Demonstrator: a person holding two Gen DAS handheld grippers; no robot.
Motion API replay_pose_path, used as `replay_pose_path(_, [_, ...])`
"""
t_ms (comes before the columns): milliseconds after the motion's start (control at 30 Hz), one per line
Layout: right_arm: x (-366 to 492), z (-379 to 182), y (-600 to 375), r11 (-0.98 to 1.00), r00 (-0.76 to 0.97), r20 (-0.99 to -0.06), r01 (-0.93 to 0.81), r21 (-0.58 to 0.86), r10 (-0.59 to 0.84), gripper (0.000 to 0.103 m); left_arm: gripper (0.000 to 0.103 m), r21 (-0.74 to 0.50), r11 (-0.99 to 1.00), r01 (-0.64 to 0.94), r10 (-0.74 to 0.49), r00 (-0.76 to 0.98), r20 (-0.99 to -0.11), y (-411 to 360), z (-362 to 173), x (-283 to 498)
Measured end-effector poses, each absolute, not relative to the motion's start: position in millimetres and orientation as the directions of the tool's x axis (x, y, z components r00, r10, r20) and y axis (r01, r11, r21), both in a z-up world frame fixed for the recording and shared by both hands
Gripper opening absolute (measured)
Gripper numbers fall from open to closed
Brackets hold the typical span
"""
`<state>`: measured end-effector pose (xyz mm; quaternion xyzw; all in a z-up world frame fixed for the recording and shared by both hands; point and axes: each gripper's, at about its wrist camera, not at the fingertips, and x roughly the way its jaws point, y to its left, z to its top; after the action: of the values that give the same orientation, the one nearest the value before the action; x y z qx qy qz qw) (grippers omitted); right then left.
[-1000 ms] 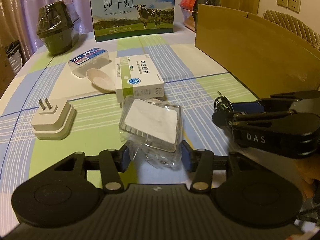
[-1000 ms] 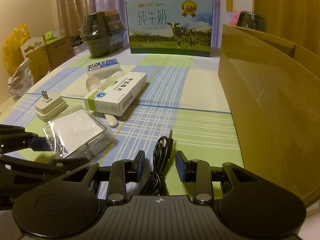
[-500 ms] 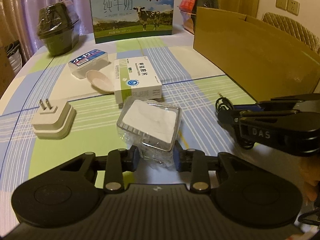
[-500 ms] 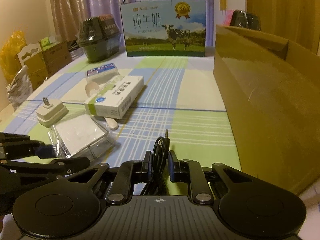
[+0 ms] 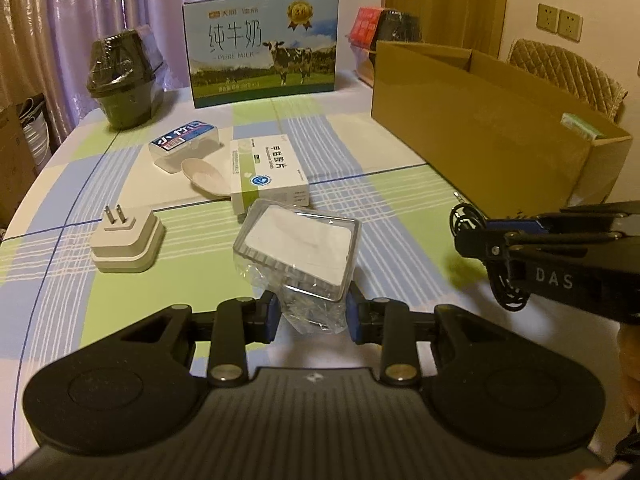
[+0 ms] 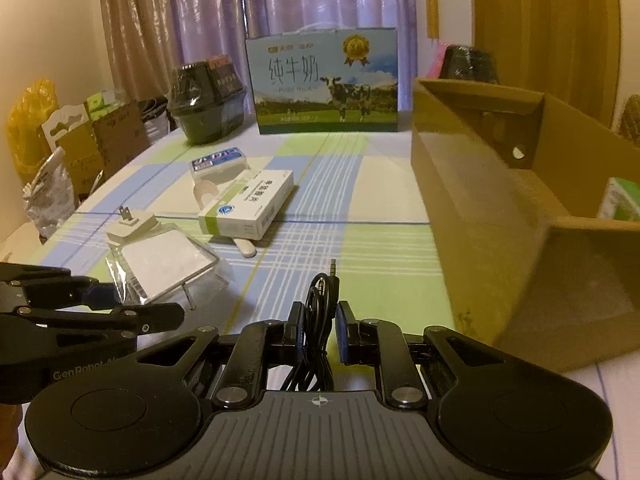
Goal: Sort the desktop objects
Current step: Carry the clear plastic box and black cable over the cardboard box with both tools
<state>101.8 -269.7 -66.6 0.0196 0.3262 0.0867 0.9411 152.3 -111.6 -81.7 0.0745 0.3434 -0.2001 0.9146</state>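
Note:
A clear plastic-wrapped box [image 5: 298,246] with a white block inside sits between my left gripper's [image 5: 313,316] blue pads, which are shut on its near end. In the right wrist view this box [image 6: 160,264] hangs tilted, just above the checked tablecloth. My right gripper [image 6: 320,330] is shut on a coiled black audio cable [image 6: 320,296], whose jack plug points forward. From the left wrist view, the right gripper [image 5: 466,236] holds the cable [image 5: 464,216] close to the near corner of the open cardboard box [image 5: 480,128].
On the tablecloth lie a white plug adapter [image 5: 128,240], a white-green medicine box [image 5: 268,172], a pale spoon [image 5: 206,178] and a small clear case [image 5: 184,146]. A milk carton [image 5: 262,50] and a dark wrapped container [image 5: 124,84] stand behind. A green-white item [image 6: 622,200] lies inside the cardboard box [image 6: 480,200].
Both grippers went from open to shut: the left closed on the wrapped box, the right on the cable. Both have since risen slightly with their objects.

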Motion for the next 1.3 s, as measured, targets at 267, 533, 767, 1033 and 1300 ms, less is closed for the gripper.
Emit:
replay_pose_path(267, [63, -39, -279, 0.987, 0.808, -0.566, -0.122, 0.107, 0.161, 0.013, 0.027, -0.062, 0.934, 0.351, -0.312, 0.720, -0.620, -108, -49, 119])
replay_pose_path(533, [24, -13, -289, 0.986, 0.840, -0.523, -0.082, 0.143, 0.146, 0.013, 0.027, -0.067, 0.935, 0.348, -0.320, 0.746, -0.584, -118, -13, 78])
replay_pose_path(767, [-2, 0, -300, 0.985, 0.851, -0.508, -0.059, 0.162, 0.135, 0.013, 0.027, -0.067, 0.931, 0.360, -0.331, 0.751, -0.571, -128, 6, 55])
replay_pose_path(1033, [-19, 20, -312, 0.984, 0.871, -0.474, -0.050, 0.173, 0.128, 0.013, 0.027, -0.055, 0.927, 0.372, -0.337, 0.756, -0.561, -141, 21, 37])
replay_pose_path(1300, [-27, 34, -327, 0.985, 0.885, -0.453, -0.033, 0.169, 0.108, 0.013, 0.027, -0.051, 0.918, 0.393, -0.353, 0.754, -0.553, -155, 29, 32])
